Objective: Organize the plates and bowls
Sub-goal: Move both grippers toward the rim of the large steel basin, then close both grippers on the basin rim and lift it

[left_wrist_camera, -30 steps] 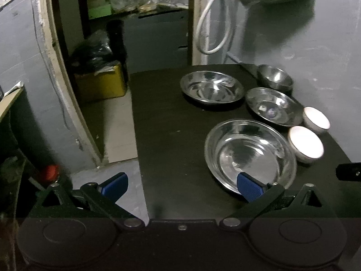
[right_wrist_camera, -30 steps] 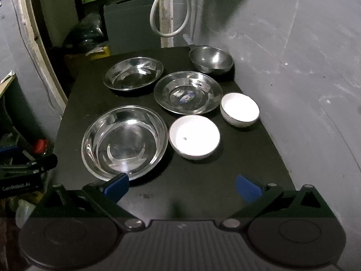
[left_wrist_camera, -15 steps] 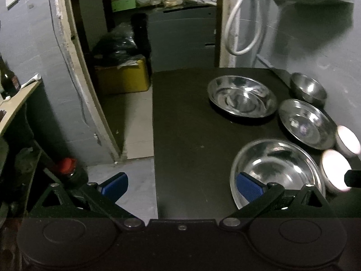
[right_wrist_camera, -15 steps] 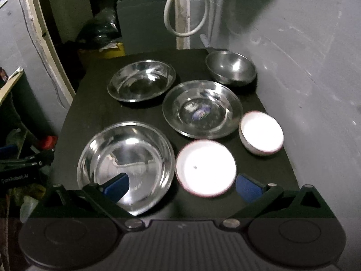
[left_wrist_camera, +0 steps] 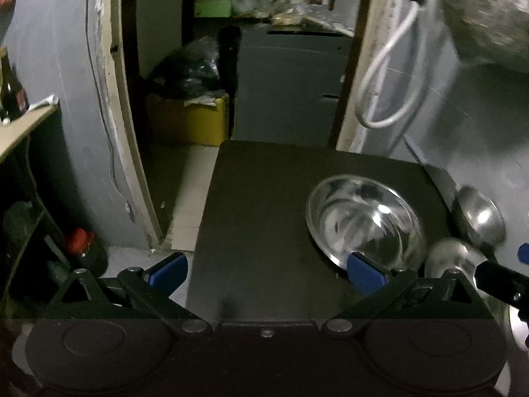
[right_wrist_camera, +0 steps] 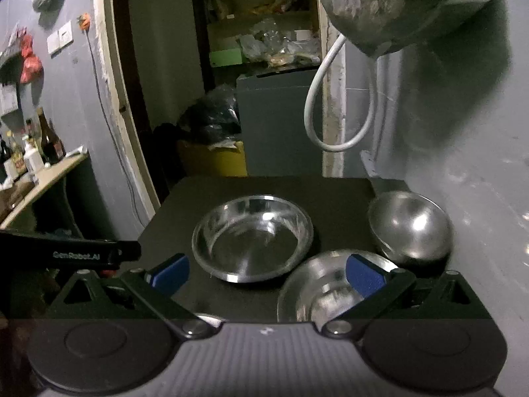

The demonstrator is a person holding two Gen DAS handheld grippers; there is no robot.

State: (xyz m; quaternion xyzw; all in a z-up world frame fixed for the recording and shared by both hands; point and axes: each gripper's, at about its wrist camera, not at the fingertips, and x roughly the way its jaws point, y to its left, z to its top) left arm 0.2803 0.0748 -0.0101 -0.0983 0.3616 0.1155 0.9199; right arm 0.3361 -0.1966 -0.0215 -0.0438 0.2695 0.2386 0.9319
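On the matte black desk (right_wrist_camera: 330, 195) round shiny steel bowls (right_wrist_camera: 253, 238) loom closer than before; my fingers (right_wrist_camera: 365, 273) stay spread, empty.

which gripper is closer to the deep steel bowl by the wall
Right. The right gripper has the deep steel bowl just ahead of its right finger. The left gripper sits further left over bare black table, the bowl far off to its right.

Dim light is falling on grey plaster walls (right_wrist_camera: 463, 182); a yellow box (right_wrist_camera: 215, 160) is sitting on the pale tiled floor (left_wrist_camera: 188, 198) beyond the doorway.
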